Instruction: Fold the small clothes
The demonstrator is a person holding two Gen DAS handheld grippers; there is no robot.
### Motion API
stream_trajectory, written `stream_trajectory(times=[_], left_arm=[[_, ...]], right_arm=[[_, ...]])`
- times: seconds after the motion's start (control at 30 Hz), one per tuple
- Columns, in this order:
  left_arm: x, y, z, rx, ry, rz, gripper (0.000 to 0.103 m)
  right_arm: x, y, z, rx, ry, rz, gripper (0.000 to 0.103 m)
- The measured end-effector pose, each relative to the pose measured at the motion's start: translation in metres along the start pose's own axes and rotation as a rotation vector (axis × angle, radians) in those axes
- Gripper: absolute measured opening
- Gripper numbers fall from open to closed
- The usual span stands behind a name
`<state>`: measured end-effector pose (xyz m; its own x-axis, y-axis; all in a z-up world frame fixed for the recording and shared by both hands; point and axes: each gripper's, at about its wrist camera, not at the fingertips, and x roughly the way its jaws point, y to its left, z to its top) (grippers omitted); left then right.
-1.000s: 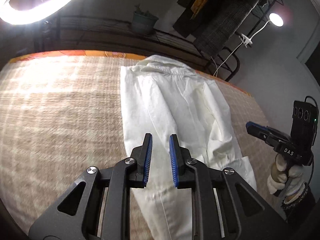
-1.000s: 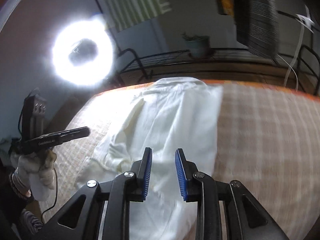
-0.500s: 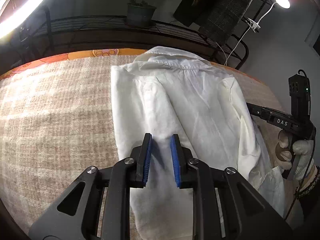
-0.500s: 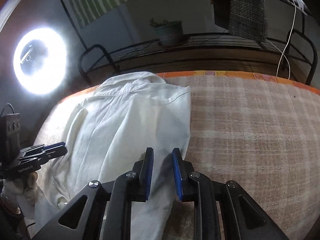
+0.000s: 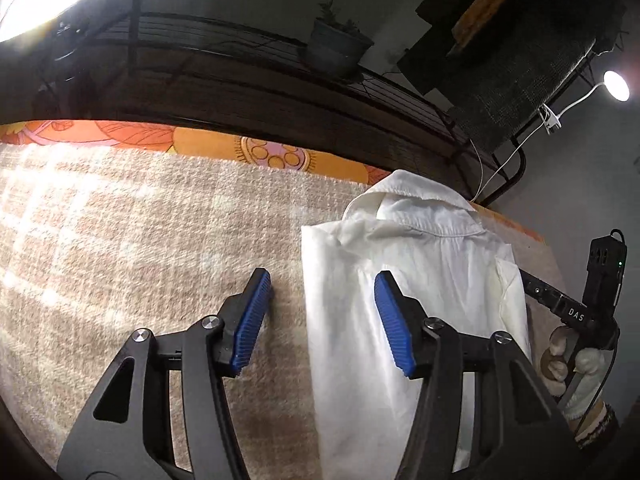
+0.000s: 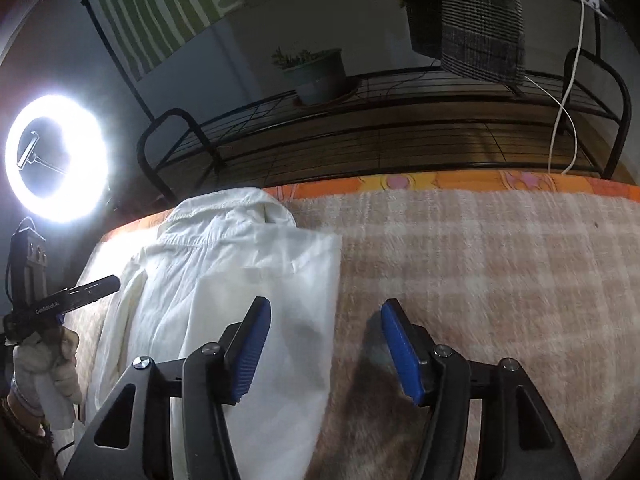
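A white collared shirt (image 5: pixel 420 280) lies lengthwise on the beige plaid blanket (image 5: pixel 140 240), collar at the far end, its sides folded in. My left gripper (image 5: pixel 323 280) hovers over the shirt's left edge. Its jaws are opening, and the edge lies between the blue pads without being pressed. In the right wrist view, my right gripper (image 6: pixel 326 306) straddles the right edge of the shirt (image 6: pixel 224 272) the same way, jaws opening, one pad over cloth and one over the blanket (image 6: pixel 500 280). Each gripper, held in a gloved hand (image 6: pixel 44 356), shows at the edge of the other's view.
Beyond the blanket's far edge runs an orange patterned sheet (image 5: pixel 200 146), then a black wire rack (image 6: pixel 360 120) bearing a potted plant (image 6: pixel 316 76). A ring light (image 6: pixel 56 164) glares at the left. Dark clothes (image 6: pixel 480 20) hang above the rack, near a clip lamp (image 5: pixel 616 84).
Both grippers have slid outward from the middle of the shirt to its side edges and sunk a little. Their jaws, nearly shut before, now stand wide apart.
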<state>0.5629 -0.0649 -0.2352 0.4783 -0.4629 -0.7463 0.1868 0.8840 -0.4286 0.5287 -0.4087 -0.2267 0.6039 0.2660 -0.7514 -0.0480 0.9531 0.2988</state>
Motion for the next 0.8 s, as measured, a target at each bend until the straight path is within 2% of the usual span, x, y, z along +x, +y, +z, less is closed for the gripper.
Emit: stream_trajectory(times=[0.03, 0.07, 0.1, 0.13, 0.17, 0.33, 0.6, 0.8], left_arm=[[0.003, -0.002, 0.002, -0.001, -0.006, -0.001, 0.054], [0.005, -0.004, 0.003, 0.003, -0.011, -0.001, 0.032], [0.01, -0.007, 0.003, 0.009, -0.001, 0.011, 0.014], [0.015, -0.007, 0.004, 0.0, 0.013, 0.019, 0.003], [0.014, -0.006, 0.004, -0.01, 0.004, 0.012, 0.003], [-0.008, -0.01, 0.005, -0.022, -0.029, -0.019, 0.001], [-0.079, -0.035, -0.005, 0.037, -0.085, -0.052, 0.0], [-0.133, -0.056, -0.025, 0.078, -0.117, -0.047, 0.0]], right_arm=[[0.003, 0.001, 0.002, 0.004, 0.005, 0.021, 0.047], [0.007, 0.001, 0.004, 0.013, 0.019, 0.043, 0.023], [0.011, 0.002, 0.005, 0.022, 0.032, 0.05, 0.015], [0.012, 0.005, 0.005, 0.013, 0.029, 0.039, 0.006], [0.011, 0.008, 0.005, 0.001, 0.023, 0.035, 0.001], [-0.011, 0.024, 0.006, -0.057, -0.028, 0.04, 0.0], [-0.068, 0.047, 0.007, -0.103, -0.105, 0.065, 0.0], [-0.119, 0.071, -0.009, -0.142, -0.141, 0.071, 0.0]])
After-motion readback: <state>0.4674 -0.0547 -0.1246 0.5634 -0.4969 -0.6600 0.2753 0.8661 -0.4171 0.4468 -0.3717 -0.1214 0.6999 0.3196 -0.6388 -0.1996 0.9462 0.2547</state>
